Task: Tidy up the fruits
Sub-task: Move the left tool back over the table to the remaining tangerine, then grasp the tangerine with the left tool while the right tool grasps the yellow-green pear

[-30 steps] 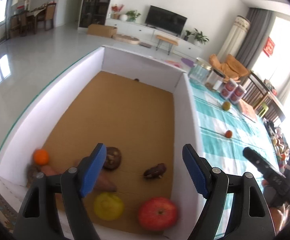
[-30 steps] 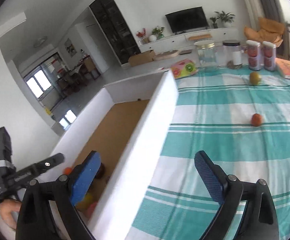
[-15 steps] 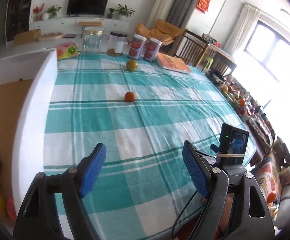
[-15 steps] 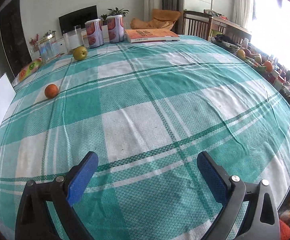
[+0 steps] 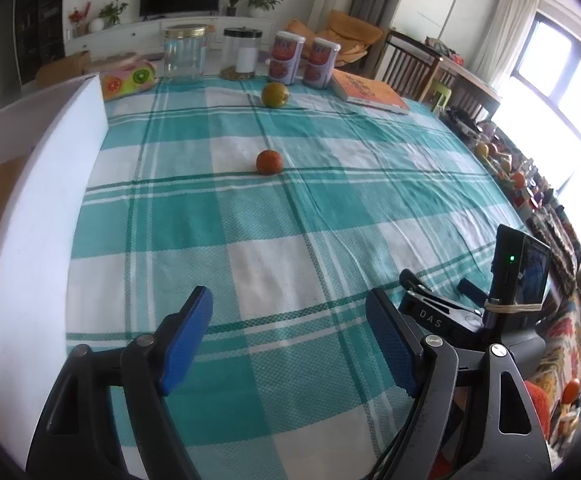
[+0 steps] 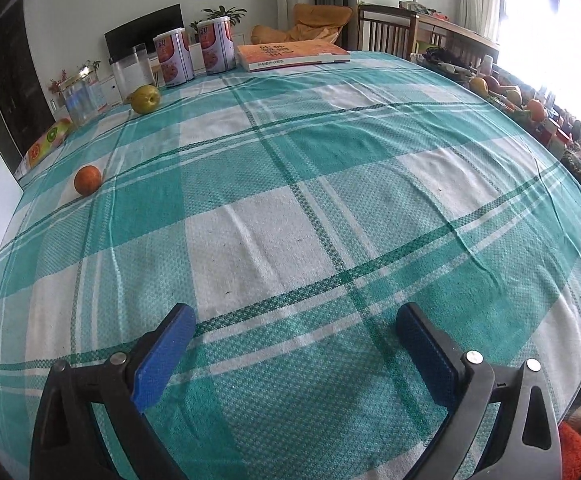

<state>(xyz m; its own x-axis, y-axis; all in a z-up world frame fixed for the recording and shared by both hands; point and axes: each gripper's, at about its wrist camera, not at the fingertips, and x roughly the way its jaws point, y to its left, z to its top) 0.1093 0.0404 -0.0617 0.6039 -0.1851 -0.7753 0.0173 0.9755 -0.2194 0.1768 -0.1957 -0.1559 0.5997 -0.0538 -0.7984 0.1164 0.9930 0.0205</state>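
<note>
Left claw (image 5: 288, 338): blue pads set wide apart, nothing between them, poised over the near part of the tabletop (image 5: 250, 220). Right claw (image 6: 294, 354): likewise spread wide and holding nothing, above the checked cloth. Orange (image 5: 269, 162) lies mid-tabletop, well ahead of both claws. Green pear (image 5: 275, 95) lies farther back, near two cans (image 5: 304, 63). White box wall (image 5: 38, 208) borders the left edge.

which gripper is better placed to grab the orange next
Probably left. The left gripper is open with the orange almost straight ahead; from the right gripper, also open, the orange sits far off left.
</note>
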